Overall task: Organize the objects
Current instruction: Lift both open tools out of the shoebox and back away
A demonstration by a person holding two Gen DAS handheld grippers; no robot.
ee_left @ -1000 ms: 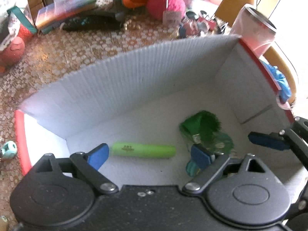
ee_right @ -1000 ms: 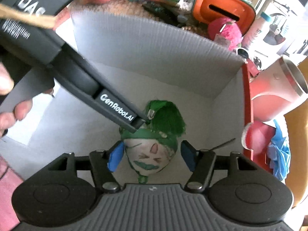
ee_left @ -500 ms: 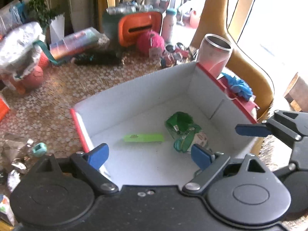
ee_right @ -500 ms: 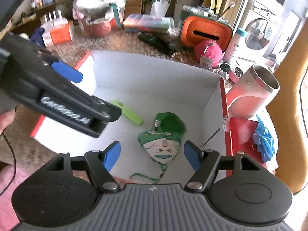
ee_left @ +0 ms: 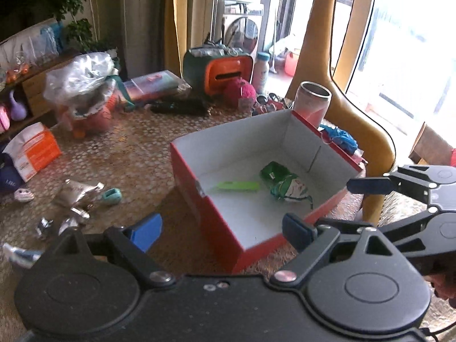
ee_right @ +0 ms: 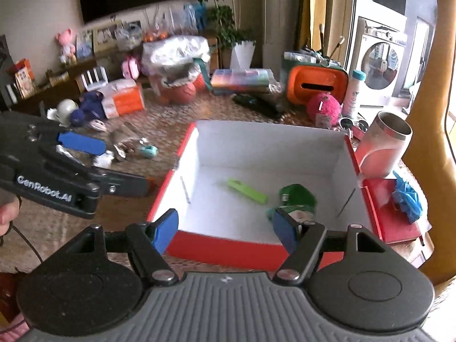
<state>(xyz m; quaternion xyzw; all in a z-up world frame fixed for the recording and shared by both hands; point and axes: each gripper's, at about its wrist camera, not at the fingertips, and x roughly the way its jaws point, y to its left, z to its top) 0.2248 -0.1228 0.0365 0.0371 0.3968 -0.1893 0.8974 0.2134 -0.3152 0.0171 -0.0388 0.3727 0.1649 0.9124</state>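
A red box (ee_left: 205,199) (ee_right: 228,248) with white inside walls stands on the patterned table. On its floor lie a lime green stick (ee_left: 238,185) (ee_right: 247,190) and a green pouch with a drawn face (ee_left: 285,182) (ee_right: 297,199). My left gripper (ee_left: 222,229) hovers open above the box's near left corner, with nothing between its blue pads. My right gripper (ee_right: 226,228) is open too, above the box's near edge, and holds nothing. Each gripper shows in the other's view, the right gripper (ee_left: 370,185) at the edge and the left gripper (ee_right: 82,144) at the left.
Left of the box lie a small teal object (ee_left: 111,195) (ee_right: 148,151) and crumpled silver wrappers (ee_left: 77,192). A pink steel tumbler (ee_right: 383,145), a blue scrunchie (ee_right: 406,196), a pink pompom (ee_right: 323,107), an orange case (ee_right: 316,82), an orange tissue pack (ee_left: 31,151) and a yellow chair (ee_left: 367,131) surround it.
Both grippers have pulled up and back out of the box, both open and holding nothing. The green pouch and the lime stick stay on the box floor.
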